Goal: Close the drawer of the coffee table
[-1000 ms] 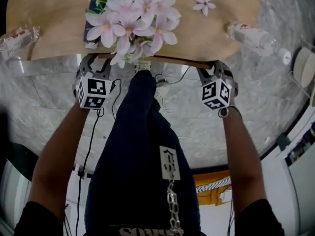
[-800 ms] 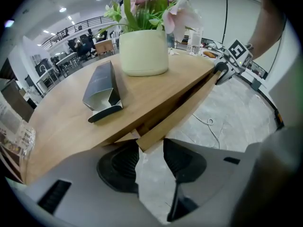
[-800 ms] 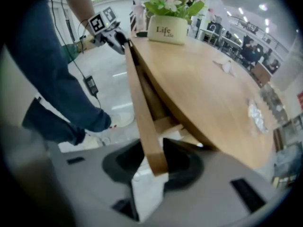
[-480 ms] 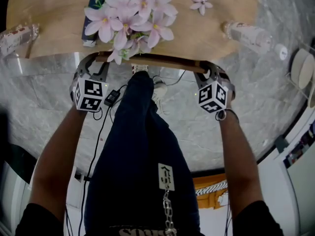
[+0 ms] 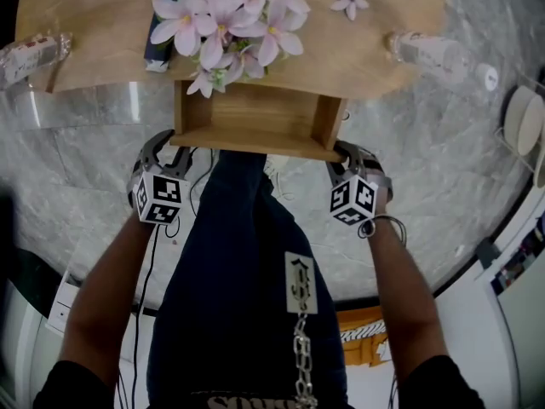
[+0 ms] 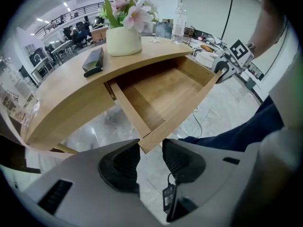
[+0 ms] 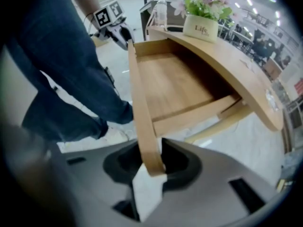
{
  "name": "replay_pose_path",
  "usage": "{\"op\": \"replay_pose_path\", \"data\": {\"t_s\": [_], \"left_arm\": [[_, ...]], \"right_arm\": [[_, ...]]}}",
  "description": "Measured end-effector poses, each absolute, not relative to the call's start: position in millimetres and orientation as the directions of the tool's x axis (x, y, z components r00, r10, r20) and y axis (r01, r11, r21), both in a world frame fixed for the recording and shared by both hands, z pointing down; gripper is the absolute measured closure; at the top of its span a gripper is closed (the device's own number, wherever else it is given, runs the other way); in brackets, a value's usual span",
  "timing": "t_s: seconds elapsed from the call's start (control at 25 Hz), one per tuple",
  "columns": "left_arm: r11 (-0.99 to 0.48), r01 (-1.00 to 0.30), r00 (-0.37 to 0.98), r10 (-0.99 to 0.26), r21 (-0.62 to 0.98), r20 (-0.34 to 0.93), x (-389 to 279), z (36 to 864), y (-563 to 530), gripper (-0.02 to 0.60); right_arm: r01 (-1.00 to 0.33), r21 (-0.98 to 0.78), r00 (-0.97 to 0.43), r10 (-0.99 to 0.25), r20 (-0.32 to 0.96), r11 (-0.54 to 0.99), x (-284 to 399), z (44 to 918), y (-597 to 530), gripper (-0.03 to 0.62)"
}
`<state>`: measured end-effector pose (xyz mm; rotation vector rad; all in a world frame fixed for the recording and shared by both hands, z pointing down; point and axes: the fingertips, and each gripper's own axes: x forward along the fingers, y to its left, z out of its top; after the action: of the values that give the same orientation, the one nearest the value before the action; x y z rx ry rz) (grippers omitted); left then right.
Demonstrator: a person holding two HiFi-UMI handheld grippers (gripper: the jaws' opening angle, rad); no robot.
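Note:
The coffee table's wooden drawer (image 5: 255,113) stands pulled out from under the curved tabletop (image 5: 94,49), and its inside is empty (image 6: 163,93). My left gripper (image 5: 170,146) is at the left corner of the drawer front (image 6: 182,115), which sits between its pads (image 6: 149,157). My right gripper (image 5: 342,153) holds the right end, with the front board (image 7: 142,112) pinched between its pads (image 7: 149,167). Both pairs of jaws have just been closing, each with the board between them.
A pot of pink flowers (image 5: 226,20) and a dark case (image 5: 156,41) stand on the tabletop. A plastic bottle lies at each end (image 5: 430,54) (image 5: 30,54). The person's dark trouser leg (image 5: 247,271) is right before the drawer, over cables on the marble floor (image 5: 443,186).
The drawer has slid out from under the tabletop towards the person. Both grippers have come back with it, each at one end of its front.

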<state>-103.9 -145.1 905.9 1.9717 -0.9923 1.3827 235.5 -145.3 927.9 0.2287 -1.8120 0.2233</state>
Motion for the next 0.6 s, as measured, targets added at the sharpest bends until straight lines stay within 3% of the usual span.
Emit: {"op": "replay_pose_path", "data": {"t_s": [0.6], "left_arm": [[-0.595, -0.803, 0.204, -0.243, 0.02, 0.948, -101.4, 912.5, -109.1, 0.42]], "right_arm": [[-0.286, -0.03, -0.232, -0.039, 0.972, 0.958, 238.9, 933.5, -113.1, 0.47]]}}
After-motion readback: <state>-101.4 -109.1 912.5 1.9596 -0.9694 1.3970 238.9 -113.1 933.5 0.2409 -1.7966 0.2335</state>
